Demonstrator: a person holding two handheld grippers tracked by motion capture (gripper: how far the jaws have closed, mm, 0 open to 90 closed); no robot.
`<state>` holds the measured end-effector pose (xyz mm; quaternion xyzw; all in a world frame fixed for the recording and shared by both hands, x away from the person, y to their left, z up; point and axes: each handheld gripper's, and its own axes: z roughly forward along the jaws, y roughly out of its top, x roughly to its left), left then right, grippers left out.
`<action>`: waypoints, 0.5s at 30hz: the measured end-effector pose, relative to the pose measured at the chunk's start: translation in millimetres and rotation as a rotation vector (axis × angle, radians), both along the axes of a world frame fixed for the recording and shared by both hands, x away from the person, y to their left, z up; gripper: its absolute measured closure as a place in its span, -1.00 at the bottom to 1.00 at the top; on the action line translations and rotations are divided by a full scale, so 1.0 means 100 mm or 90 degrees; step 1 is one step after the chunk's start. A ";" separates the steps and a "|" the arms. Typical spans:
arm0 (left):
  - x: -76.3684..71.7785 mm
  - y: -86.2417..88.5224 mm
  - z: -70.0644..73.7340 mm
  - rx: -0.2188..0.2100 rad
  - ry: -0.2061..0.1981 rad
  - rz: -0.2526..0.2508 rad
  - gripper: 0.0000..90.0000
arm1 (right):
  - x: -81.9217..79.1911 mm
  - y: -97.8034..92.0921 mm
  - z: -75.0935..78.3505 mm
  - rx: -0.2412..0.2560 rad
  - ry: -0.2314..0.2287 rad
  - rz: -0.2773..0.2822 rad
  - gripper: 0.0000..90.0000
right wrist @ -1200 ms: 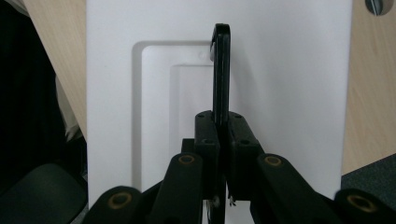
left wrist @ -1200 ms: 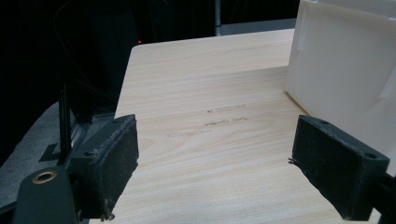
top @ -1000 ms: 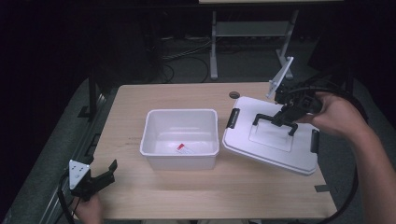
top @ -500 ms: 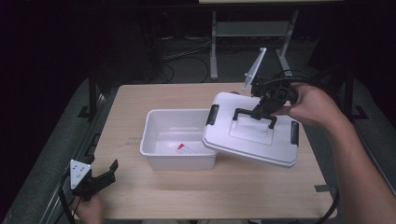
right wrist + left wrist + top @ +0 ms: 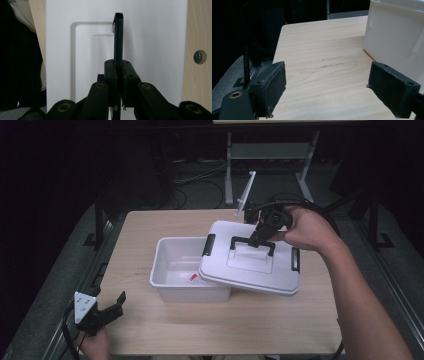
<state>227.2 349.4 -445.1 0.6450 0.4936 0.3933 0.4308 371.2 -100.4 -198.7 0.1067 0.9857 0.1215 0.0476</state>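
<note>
1. Half a second has carried the white lid leftward from beside the white bin; it now overlaps the bin's right half, tilted.
2. Right gripper pinches the lid's black handle, jaws clamped tight.
3. Left gripper idles at the table corner, jaws spread wide, empty.
4. Seating looks imminent; a small red item lies inside.

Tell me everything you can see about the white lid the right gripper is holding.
The lid is a white rectangular piece, plastic by its look, with a recessed centre panel, a black carrying handle on top and a black latch at each short end. The right gripper is shut on the handle, its jaws clamped on the bar. The lid hangs tilted, partly over the open white bin, its lower edge at the bin's right rim; contact cannot be told.
</note>
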 end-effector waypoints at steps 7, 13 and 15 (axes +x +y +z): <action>0.00 -0.01 0.00 0.002 0.000 -0.001 -0.69 | 0.04 0.22 -0.05 0.000 0.005 0.019 0.88; 0.01 -0.01 -0.01 -0.001 0.004 -0.004 -0.69 | 0.08 0.35 -0.08 0.001 0.008 0.029 0.88; 0.02 -0.01 -0.01 -0.002 0.003 -0.004 -0.69 | 0.10 0.39 -0.09 0.002 0.008 0.033 0.88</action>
